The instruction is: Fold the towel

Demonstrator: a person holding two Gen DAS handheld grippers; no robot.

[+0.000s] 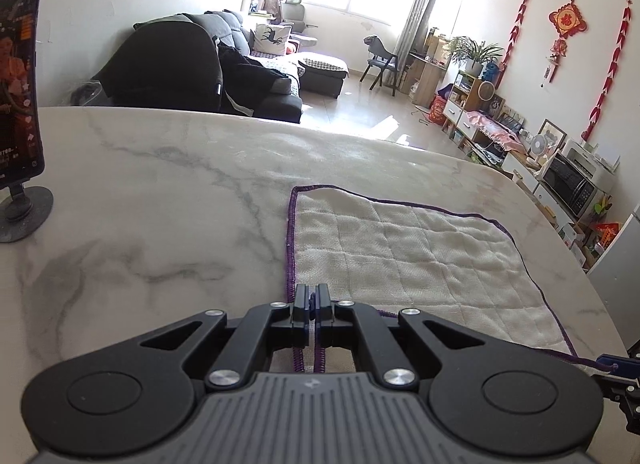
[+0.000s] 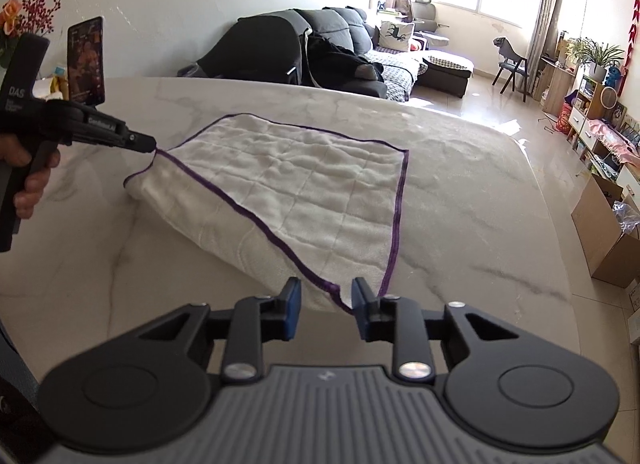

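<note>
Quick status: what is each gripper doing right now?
Left gripper: shut on the towel, pinching its purple-stitched corner.
Right gripper: open, pads apart, the towel's near corner between them, not gripped.

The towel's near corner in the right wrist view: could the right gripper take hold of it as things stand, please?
Probably yes: the right gripper has open jaws either side of the towel corner, with nothing between.

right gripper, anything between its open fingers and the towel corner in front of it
Nothing visible. The right gripper stands open with the purple-edged corner of the towel lying in the gap, pads not pressing it. The marble table nearby is bare; the phone on its stand sits far off, behind the left gripper.
</note>
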